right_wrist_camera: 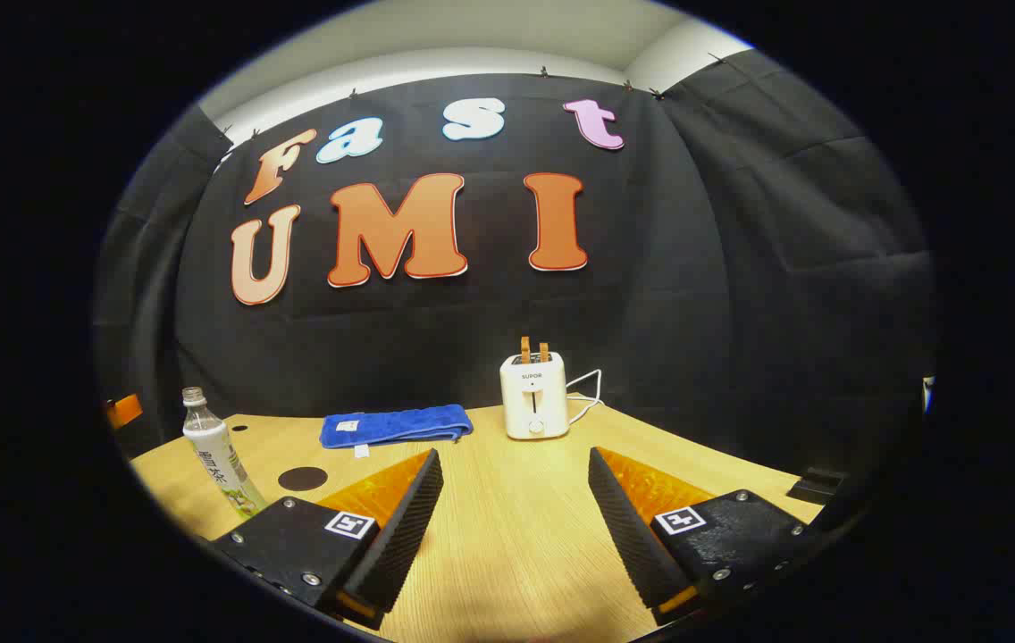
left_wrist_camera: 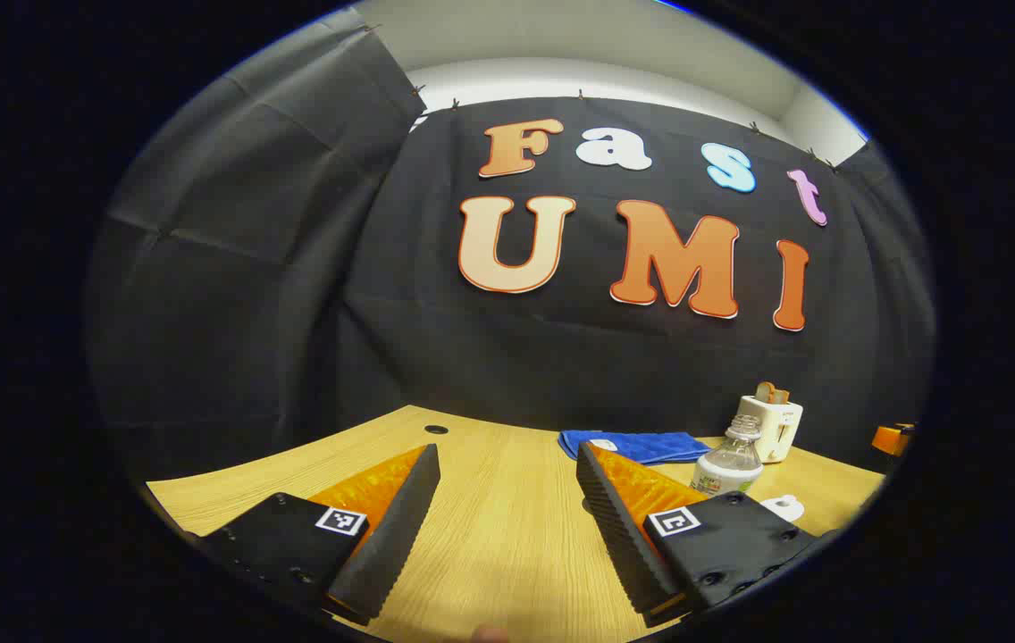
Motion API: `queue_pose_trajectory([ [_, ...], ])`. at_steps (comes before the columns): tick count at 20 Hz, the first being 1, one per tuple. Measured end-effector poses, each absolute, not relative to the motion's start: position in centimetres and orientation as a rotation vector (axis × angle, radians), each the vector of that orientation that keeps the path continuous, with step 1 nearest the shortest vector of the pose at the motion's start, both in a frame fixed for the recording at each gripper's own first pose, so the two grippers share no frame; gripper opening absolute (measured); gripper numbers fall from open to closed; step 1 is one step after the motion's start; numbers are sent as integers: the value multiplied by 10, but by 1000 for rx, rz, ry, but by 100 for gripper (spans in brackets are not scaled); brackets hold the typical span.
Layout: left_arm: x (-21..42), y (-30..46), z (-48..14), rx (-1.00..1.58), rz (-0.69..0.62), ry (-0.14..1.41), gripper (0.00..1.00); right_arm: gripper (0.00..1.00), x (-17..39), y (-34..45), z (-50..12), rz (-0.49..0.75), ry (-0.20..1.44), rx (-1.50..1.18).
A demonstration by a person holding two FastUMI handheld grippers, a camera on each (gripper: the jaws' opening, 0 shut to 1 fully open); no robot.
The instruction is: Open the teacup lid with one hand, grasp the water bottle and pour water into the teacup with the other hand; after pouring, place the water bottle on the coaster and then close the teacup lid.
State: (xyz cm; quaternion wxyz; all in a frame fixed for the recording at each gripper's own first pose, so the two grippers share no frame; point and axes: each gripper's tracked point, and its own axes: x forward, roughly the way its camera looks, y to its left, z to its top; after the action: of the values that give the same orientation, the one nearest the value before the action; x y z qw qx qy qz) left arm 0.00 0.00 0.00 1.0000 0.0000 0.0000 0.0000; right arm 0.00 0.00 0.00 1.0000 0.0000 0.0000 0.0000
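Observation:
A clear water bottle (left_wrist_camera: 728, 460) without a cap stands upright on the wooden table (left_wrist_camera: 507, 536), just past the right finger of my left gripper (left_wrist_camera: 507, 455). That gripper is open over bare table with nothing between its fingers. In the right gripper view the bottle (right_wrist_camera: 217, 455) stands at the far left, and a dark round coaster (right_wrist_camera: 303, 479) lies flat to its right. My right gripper (right_wrist_camera: 515, 457) is open and holds nothing, well to the right of the bottle.
A folded blue towel (right_wrist_camera: 396, 425) lies at the back of the table. A white toaster (right_wrist_camera: 534, 393) with toast in it stands beside the towel. A small white rounded thing (left_wrist_camera: 784, 507) lies near the bottle; I cannot tell what it is.

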Motion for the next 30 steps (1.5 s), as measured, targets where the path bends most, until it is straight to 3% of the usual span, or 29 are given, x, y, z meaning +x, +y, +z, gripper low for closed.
queue_pose_trajectory([
  [12, -17, 5, -26, 7, 6, 62, 99, 98, -19, 9, -14, -7, 28, -78],
  [22, -28, -22, -4, 68, -24, 26, 99, 98, -11, 28, -11, 71, 50, -24],
  [30, -29, -44, -29, 83, -84, 74, 99, 98, 6, 105, -47, 227, 149, -110],
])
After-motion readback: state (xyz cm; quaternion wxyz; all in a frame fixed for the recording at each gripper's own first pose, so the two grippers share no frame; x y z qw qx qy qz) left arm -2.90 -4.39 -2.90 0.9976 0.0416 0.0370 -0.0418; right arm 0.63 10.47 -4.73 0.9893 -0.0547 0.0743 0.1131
